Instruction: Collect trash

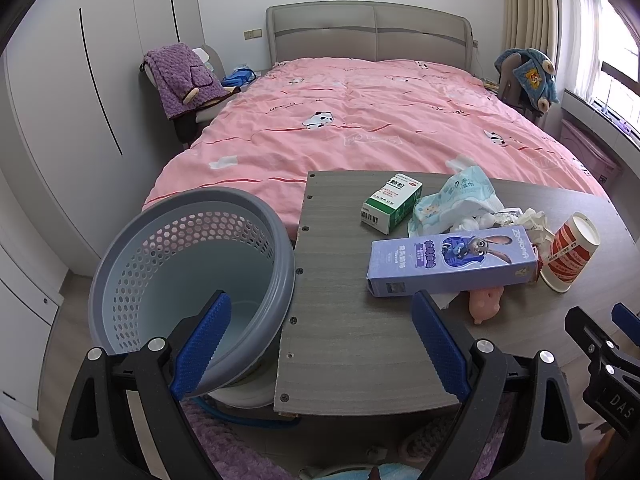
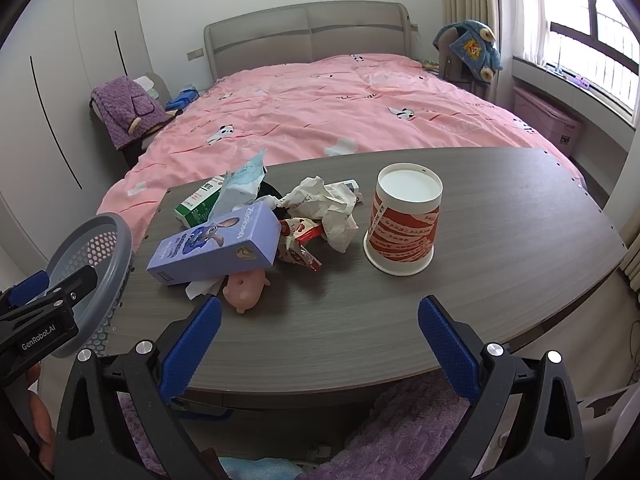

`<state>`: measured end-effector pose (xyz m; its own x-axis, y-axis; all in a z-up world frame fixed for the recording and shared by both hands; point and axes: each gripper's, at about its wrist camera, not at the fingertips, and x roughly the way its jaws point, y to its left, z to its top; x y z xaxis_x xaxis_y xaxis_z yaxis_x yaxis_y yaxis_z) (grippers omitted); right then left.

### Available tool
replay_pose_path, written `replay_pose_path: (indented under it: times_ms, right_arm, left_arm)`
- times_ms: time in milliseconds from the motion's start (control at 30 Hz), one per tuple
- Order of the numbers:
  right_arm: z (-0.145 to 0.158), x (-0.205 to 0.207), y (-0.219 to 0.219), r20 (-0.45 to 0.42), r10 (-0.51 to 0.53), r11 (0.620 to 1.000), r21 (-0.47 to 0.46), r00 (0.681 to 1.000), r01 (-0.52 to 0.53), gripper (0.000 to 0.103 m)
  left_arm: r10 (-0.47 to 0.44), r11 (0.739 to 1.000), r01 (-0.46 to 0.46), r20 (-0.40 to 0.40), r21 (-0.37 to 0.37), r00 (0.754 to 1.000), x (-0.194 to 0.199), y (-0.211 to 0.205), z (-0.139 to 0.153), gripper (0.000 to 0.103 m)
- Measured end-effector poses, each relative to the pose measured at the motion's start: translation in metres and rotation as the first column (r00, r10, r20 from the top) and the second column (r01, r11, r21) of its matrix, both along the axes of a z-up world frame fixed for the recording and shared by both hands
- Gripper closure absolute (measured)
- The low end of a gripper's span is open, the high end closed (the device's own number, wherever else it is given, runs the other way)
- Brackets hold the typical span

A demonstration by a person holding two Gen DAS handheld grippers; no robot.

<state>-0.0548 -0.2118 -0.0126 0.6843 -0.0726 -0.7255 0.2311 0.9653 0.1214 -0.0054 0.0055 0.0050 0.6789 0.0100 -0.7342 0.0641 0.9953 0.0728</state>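
Fingers of left gripper (image 1: 322, 346) and right gripper (image 2: 320, 348) spread wide, empty, above near desk (image 2: 500, 240) edge. Trash clustered ahead on desk: purple carton (image 2: 218, 244), crumpled paper (image 2: 328, 208), green box (image 1: 392, 204), upturned paper cup (image 2: 402, 220). Grey basket (image 1: 192, 272) beside desk's left edge.

left claw (image 1: 320, 336): black frame, blue ribbed pads, silver screws | right claw (image 2: 320, 340): same, "GenRobot.AI" marking

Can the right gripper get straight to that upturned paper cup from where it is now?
Probably yes: the right gripper is open, and only bare tabletop lies between it and the paper cup, which stands apart from the trash pile.
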Motion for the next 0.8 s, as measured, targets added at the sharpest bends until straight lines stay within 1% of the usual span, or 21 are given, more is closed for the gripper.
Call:
replay_pose_path:
  times_ms: [233, 267, 467, 800]
  right_arm:
    - [0.0022, -0.0007, -0.0004, 0.000, 0.004, 1.000, -0.002, 1.000, -0.004, 0.006]
    - [0.0041, -0.0014, 0.0060, 0.002, 0.008, 1.000, -0.006, 1.000, -0.008, 0.006]
    - [0.0059, -0.0016, 0.0080, 0.002, 0.009, 1.000, -0.007, 1.000, -0.009, 0.006]
    - [0.0036, -0.0010, 0.0076, 0.009, 0.009, 1.000, -0.008, 1.000, -0.009, 0.006]
  left_arm:
    - [0.005, 1.000, -0.005, 0.005, -0.001, 1.000, -0.0023, 0.0020, -0.0015, 0.016]
    - [0.006, 1.000, -0.006, 0.006, -0.001, 1.000, -0.0029, 0.0025, -0.0015, 0.016]
    - [0.008, 1.000, -0.008, 0.005, -0.001, 1.000, -0.0011, 0.0030, -0.0018, 0.016]
    - [0.014, 1.000, -0.014, 0.015, 0.002, 1.000, -0.0022, 0.0042, -0.0017, 0.016]
